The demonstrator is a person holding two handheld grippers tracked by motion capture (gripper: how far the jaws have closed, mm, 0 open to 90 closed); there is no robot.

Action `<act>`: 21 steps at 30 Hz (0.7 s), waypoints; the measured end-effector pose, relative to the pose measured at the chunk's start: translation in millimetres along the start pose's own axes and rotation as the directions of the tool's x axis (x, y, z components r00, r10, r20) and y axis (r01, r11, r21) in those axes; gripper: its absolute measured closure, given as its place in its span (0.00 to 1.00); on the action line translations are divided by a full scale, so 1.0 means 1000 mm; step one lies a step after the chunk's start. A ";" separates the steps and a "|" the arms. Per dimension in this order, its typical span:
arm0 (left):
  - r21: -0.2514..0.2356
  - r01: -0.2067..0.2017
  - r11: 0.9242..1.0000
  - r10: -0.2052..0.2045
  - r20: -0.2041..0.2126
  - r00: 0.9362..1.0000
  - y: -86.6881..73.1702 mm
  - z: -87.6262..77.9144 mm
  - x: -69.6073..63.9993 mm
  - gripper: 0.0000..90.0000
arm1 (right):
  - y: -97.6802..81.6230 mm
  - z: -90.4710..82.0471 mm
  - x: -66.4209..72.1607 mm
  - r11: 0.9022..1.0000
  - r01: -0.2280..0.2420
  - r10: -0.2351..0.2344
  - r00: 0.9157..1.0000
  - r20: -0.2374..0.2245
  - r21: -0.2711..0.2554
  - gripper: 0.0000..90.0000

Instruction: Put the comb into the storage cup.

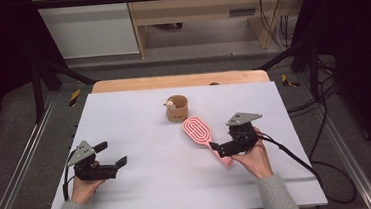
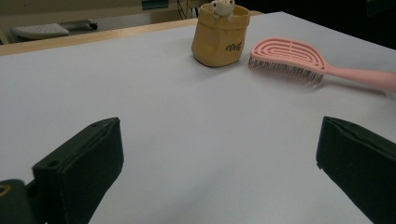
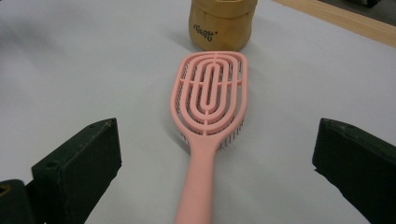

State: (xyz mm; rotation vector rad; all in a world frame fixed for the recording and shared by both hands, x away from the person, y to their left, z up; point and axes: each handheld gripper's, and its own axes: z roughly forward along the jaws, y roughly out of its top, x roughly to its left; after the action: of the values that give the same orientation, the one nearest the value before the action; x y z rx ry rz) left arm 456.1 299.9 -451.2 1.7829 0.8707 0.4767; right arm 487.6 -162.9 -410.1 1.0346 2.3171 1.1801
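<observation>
Now | R claw [image 3: 212, 172] apart, astride pink brush [image 3: 210, 100] handle | L claw [image 2: 219, 172] apart, brush far off

A pink slotted plastic hairbrush [image 1: 202, 135] lies bristles-down on the white table [image 1: 141, 138], its handle under the right gripper [image 1: 220, 149]. Just beyond stands a small tan paper pot [image 1: 177, 108]. The left gripper [image 1: 111, 155] rests well apart, jaws spread.

Each tool is black, the left tool [image 1: 111, 154] and right tool [image 1: 216, 148] alike, topped by a grey three-cornered plate. Black cables trail behind (sleeves are grey knit).
</observation>
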 end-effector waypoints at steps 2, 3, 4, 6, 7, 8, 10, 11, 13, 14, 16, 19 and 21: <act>0.001 0.000 1.000 0.000 0.000 1.000 0.000 0.000 0.000 0.01 | 0.001 0.003 0.002 1.000 0.008 -0.008 1.000 0.003 0.002 0.02; 0.001 0.000 1.000 0.000 -0.001 1.000 0.000 0.000 0.000 0.01 | 0.002 0.004 0.002 1.000 0.011 -0.011 1.000 0.004 0.001 0.02; 0.001 0.000 1.000 0.000 -0.001 1.000 0.000 0.000 0.000 0.01 | 0.002 0.006 0.003 1.000 0.013 -0.013 1.000 0.004 0.000 0.02; 0.001 0.001 1.000 -0.001 -0.001 1.000 0.000 0.000 0.000 0.01 | 0.003 0.008 0.004 1.000 0.013 -0.013 1.000 0.006 0.004 0.01; 0.000 0.002 1.000 -0.002 -0.001 1.000 0.000 0.000 0.000 0.01 | 0.003 0.009 0.004 1.000 0.014 -0.014 1.000 0.007 0.004 0.01; 0.001 0.001 1.000 -0.001 -0.001 1.000 0.000 0.000 0.000 0.01 | 0.003 0.010 0.004 1.000 0.012 -0.013 1.000 0.006 0.005 0.01; 0.002 0.000 1.000 0.000 -0.001 1.000 0.000 0.000 0.000 0.01 | 0.003 0.012 0.004 1.000 0.014 -0.014 1.000 0.006 0.009 0.02; 0.003 -0.001 1.000 0.001 0.000 1.000 0.000 0.000 0.000 0.01 | 0.003 0.013 0.004 1.000 0.016 -0.016 1.000 0.009 0.014 0.02; 0.002 -0.001 1.000 0.001 -0.001 1.000 0.000 0.000 0.000 0.01 | 0.003 0.018 0.004 1.000 0.012 -0.012 1.000 0.005 0.021 0.02; 0.002 -0.001 1.000 0.001 -0.001 1.000 0.000 0.000 0.000 0.01 | 0.003 0.018 0.004 1.000 0.012 -0.012 1.000 0.005 0.021 0.02; 0.001 0.001 1.000 -0.001 -0.001 1.000 0.000 0.000 0.000 0.01 | 0.003 0.021 0.004 0.999 0.010 -0.011 1.000 0.008 0.031 0.02; 0.002 -0.001 1.000 0.001 -0.002 1.000 0.000 0.000 0.000 0.01 | 0.003 0.025 0.004 0.999 0.006 -0.006 1.000 0.006 0.043 0.02; 0.002 0.000 1.000 0.000 -0.001 1.000 0.000 0.000 0.000 0.01 | 0.003 0.026 0.004 0.999 0.005 -0.005 1.000 0.007 0.045 0.02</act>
State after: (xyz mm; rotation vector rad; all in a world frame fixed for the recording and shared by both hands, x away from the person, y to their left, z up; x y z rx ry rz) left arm 456.2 299.5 -451.4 1.7845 0.8717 0.4772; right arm 501.6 -144.4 -423.1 1.0464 2.3496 1.1256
